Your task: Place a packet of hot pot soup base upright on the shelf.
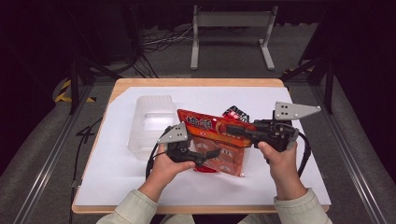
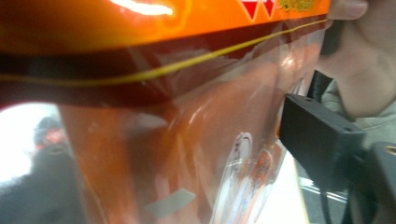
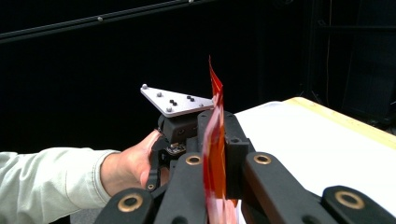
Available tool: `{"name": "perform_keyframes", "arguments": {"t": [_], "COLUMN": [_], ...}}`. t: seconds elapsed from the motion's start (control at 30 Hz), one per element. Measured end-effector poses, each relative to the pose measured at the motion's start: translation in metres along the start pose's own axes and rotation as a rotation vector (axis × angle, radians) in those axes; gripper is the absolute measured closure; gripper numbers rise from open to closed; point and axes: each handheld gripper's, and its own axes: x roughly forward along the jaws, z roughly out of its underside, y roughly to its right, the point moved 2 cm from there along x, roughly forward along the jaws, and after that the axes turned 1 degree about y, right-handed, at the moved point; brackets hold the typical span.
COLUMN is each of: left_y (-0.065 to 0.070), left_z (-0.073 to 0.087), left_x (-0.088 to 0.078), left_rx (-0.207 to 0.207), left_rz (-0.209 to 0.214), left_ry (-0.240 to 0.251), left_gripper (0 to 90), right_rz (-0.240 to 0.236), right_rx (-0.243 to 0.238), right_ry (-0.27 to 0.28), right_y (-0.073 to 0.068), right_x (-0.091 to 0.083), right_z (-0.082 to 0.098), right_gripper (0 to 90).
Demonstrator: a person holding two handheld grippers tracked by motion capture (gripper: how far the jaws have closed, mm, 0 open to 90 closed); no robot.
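**Orange packet held over the middle of the table**

I have the glossy orange-and-red plastic snack packet (image 1: 215, 140) lifted above the white sheet on the wooden table (image 1: 196, 83), near the middle and a little toward my side. In the high view its long axis runs left to right, tilted so the left end sits farther away and the right end nearer. Its printed band runs along the far edge and its clear lower part faces me.

My right gripper (image 1: 236, 130) is clenched on the packet's far right part. The right gripper view (image 3: 212, 172) shows what the high view cannot: the packet stands edge-on, a thin upright sheet pinched flat between the two black jaws, with the left hand (image 3: 133, 168) and the left gripper's grey plate beyond it.

My left gripper (image 1: 212, 154) reaches in at the packet's near edge. In the left gripper view the packet (image 2: 187, 116) spreads across close to the lens, with one black jaw beside it on the right and the other dimly seen through the film on the left. The film is between the jaws; I cannot tell whether the pads press on it.

A translucent plastic box (image 1: 152, 123) sits on the sheet just left of the packet.
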Motion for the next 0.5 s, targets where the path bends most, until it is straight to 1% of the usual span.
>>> {"name": "perform_keyframes", "arguments": {"t": [0.03,0.07,0.13,0.17,0.2,0.23,0.27,0.33,0.5], "left_y": [0.0000,0.0009,0.0021,0.0021,0.0038,0.0038,0.0049,0.0063,0.0076], "left_z": [0.0000,-0.0004,-0.0008,-0.0008,-0.0010,-0.0010,-0.0013,-0.0017,-0.0021], "left_x": [0.0000,-0.0011,-0.0018,-0.0018,-0.0023,-0.0023,-0.0023,-0.0027,-0.0039], "left_rx": [0.000,0.019,0.033,0.033,0.040,0.040,0.041,0.043,0.036], "left_rz": [0.000,0.010,0.028,0.028,0.042,0.042,0.049,0.057,0.058], "left_ry": [0.000,0.002,0.002,0.002,-0.004,-0.004,-0.008,-0.016,-0.026], "left_gripper": [29.8,34.2,40.1,46.6,50.9,53.4,53.4,60.6,63.9], "right_rz": [0.000,0.002,0.004,0.004,0.010,0.010,0.014,0.010,0.006], "right_rx": [0.000,-0.001,0.000,0.000,0.002,0.002,0.004,0.012,0.010], "right_ry": [0.000,0.009,0.020,0.020,0.025,0.025,0.027,0.032,0.031], "right_y": [0.0000,-0.0001,0.0003,0.0003,0.0017,0.0017,0.0024,0.0040,0.0046], "right_x": [0.0000,-0.0014,-0.0032,-0.0032,-0.0051,-0.0051,-0.0058,-0.0062,-0.0053], "right_z": [0.0000,-0.0003,-0.0001,-0.0001,0.0003,0.0003,0.0006,0.0020,0.0025], "right_gripper": [90.0,90.0,90.0,90.0,90.0,90.0,90.0,90.0,90.0]}}
